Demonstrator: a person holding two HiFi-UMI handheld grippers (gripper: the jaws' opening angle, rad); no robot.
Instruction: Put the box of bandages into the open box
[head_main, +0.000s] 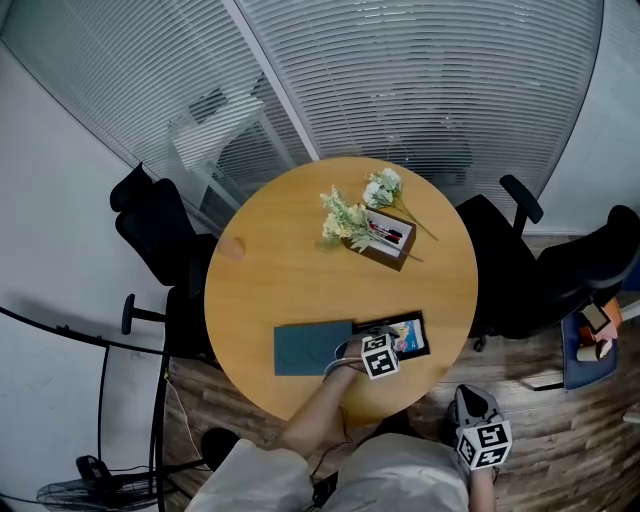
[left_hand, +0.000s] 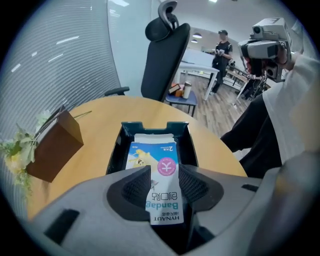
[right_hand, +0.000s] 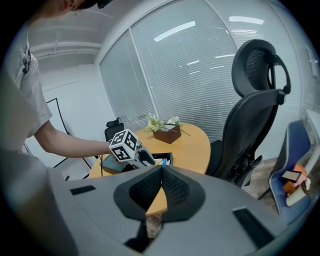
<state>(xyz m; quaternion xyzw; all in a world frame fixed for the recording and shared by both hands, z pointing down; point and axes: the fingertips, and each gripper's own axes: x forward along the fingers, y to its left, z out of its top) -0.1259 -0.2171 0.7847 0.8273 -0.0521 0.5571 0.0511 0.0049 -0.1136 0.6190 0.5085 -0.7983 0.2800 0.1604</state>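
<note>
Bandage box of white-and-blue card sits in the open black box, between the left gripper's parted jaws. The right gripper's jaws are together, empty.

Table: smooth wood-look top, soft sheen. Bandage box: glossy printed card. Open box: dark, matt, card by look of it. Left gripper: matt grey plastic shell, black pads finely ribbed, kinda rubbery. Flower box: matt brown paper. Floor: wood planks.
</note>
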